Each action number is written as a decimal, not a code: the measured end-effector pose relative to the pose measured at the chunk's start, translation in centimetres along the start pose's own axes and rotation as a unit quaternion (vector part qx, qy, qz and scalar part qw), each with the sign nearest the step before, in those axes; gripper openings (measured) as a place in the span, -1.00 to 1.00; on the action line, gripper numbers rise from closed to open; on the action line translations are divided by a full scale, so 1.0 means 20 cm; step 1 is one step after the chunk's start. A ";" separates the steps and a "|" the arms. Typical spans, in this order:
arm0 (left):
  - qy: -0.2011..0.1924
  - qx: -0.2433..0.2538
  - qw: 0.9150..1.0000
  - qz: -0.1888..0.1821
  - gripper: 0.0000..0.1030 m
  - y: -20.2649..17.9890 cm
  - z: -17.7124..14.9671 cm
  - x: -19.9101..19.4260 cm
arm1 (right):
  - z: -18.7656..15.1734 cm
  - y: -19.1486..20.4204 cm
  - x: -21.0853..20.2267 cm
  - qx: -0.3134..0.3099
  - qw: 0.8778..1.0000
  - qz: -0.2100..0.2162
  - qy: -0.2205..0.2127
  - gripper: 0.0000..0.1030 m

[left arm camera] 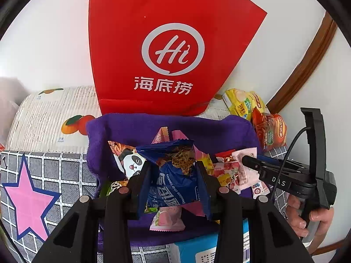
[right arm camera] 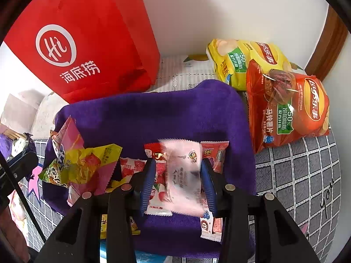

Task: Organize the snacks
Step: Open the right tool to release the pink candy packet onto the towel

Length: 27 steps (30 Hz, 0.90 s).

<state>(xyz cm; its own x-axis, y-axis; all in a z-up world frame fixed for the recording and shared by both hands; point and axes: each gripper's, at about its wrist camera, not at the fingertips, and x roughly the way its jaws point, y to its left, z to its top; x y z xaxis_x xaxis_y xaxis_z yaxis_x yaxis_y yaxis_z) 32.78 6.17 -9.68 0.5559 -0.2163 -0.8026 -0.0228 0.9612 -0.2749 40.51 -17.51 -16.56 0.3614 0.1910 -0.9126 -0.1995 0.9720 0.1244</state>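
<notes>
We hold a blue cookie packet (left arm camera: 175, 175) between the fingers of our left gripper (left arm camera: 173, 179), closed on it above the purple cloth (left arm camera: 136, 127) and the snack pile. Our right gripper (right arm camera: 178, 182) is closed on a pale pink packet (right arm camera: 183, 175) over the same cloth. Behind stands a red bag (left arm camera: 164, 43). Yellow (right arm camera: 245, 63) and orange chip bags (right arm camera: 289, 109) lie to the right, beside the cloth.

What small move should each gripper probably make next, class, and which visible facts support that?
Probably lift both packets clear of the pile. The left gripper is shut on the blue cookie packet, and the right gripper is shut on a pink wrapped snack. Both hang just above loose snacks on the purple cloth, near the red bag.
</notes>
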 end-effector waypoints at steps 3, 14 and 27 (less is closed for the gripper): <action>0.004 -0.002 1.000 -0.004 -0.28 0.00 0.00 0.01 | 0.00 0.01 -0.04 0.001 1.000 0.004 -0.009 -0.18; 0.030 -0.012 0.999 -0.005 -0.27 0.02 -0.01 0.06 | 0.00 0.03 -0.17 0.004 0.999 -0.003 -0.044 -0.08; 0.044 -0.012 0.999 0.001 -0.25 0.03 -0.01 0.10 | 0.00 0.05 -0.18 -0.007 0.999 -0.013 -0.048 -0.08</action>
<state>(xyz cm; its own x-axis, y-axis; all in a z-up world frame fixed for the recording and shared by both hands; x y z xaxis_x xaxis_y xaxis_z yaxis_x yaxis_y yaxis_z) 33.82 6.19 -11.58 0.4798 -0.2297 -0.8467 -0.0442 0.9576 -0.2848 38.91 -17.33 -13.13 0.4521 0.1793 -0.8738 -0.2013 0.9748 0.0959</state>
